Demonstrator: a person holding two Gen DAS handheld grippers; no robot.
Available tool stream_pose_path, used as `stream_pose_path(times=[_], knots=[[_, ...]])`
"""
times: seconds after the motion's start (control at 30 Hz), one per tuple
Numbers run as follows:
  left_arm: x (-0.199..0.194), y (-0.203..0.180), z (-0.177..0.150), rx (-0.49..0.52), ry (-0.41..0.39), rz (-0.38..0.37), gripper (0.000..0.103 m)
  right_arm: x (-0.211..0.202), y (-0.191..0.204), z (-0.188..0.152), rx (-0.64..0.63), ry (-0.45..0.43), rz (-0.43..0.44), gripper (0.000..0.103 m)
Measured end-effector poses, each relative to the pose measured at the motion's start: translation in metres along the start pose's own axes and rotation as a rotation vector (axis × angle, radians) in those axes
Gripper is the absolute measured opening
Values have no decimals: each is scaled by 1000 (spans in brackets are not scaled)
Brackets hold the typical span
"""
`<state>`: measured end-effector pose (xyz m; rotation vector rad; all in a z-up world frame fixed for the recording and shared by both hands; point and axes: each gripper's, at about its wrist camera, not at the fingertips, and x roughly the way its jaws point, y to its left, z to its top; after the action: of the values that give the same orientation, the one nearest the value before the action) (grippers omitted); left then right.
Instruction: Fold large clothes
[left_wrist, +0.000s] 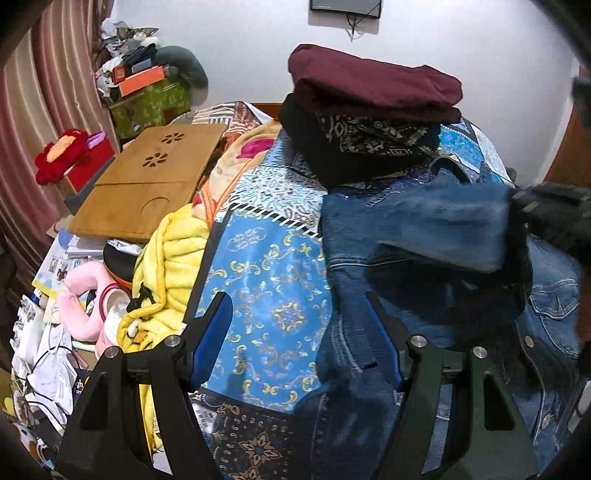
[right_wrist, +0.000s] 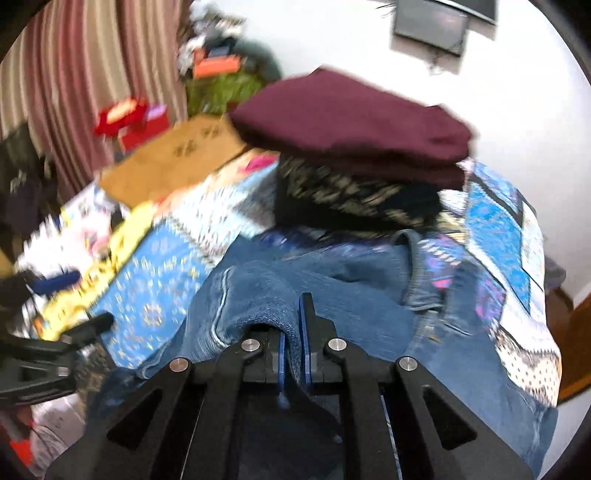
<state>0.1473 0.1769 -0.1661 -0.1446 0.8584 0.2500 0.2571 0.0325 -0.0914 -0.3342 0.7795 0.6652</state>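
A blue denim jacket (left_wrist: 369, 229) lies on the patterned blue bedspread (left_wrist: 266, 280). My left gripper (left_wrist: 295, 325) is open and empty, its fingers straddling the jacket's left edge low over the bed. My right gripper (right_wrist: 293, 332) is shut on a denim sleeve (right_wrist: 258, 295) of the jacket and holds it lifted over the jacket body. In the left wrist view the right gripper (left_wrist: 550, 218) shows at the right edge with the sleeve (left_wrist: 443, 221) stretched across. The right wrist view is motion-blurred.
A stack of folded clothes, maroon on top (left_wrist: 373, 85) over a black patterned one (left_wrist: 369, 144), sits behind the jacket. A wooden lap tray (left_wrist: 147, 177), yellow blanket (left_wrist: 173, 254) and clutter lie to the left. A white wall is behind.
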Motion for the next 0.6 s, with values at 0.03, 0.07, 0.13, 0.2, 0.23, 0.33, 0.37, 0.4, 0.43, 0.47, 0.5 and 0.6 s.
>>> stream_pose_path(times=[0.03,0.07,0.13,0.2,0.23,0.33,0.37,0.4,0.43,0.47,0.5,0.6], knots=[[0,-3,1,5,-1,-2,70,-9,-8,1,30,-18,5,6],[0,-7,1,11,-2,-5,70,-17,-16,1,61,-35,8,6],[0,-15,2,23,-2,-11,70,-33,-34,-1,132,-69,10,6],[3,-23,2,35,5,-19,70,-47,-54,-8,197,-86,5,6],[5,-28,2,42,11,-22,70,-53,-62,-14,227,-92,-2,6],[13,-40,0,59,38,-27,70,-60,-88,-33,311,-81,-26,6],[16,-43,0,63,46,-29,70,-60,-95,-41,337,-72,-32,6],[18,-47,-1,66,54,-32,70,-60,-102,-48,360,-63,-39,6],[20,-51,-2,71,65,-36,70,-58,-112,-60,397,-46,-53,6],[22,-54,-3,76,71,-37,70,-57,-120,-68,423,-31,-61,6],[24,-59,-4,84,78,-39,70,-54,-130,-79,461,-10,-65,6],[26,-68,-6,104,90,-40,70,-41,-154,-109,566,69,-41,6]])
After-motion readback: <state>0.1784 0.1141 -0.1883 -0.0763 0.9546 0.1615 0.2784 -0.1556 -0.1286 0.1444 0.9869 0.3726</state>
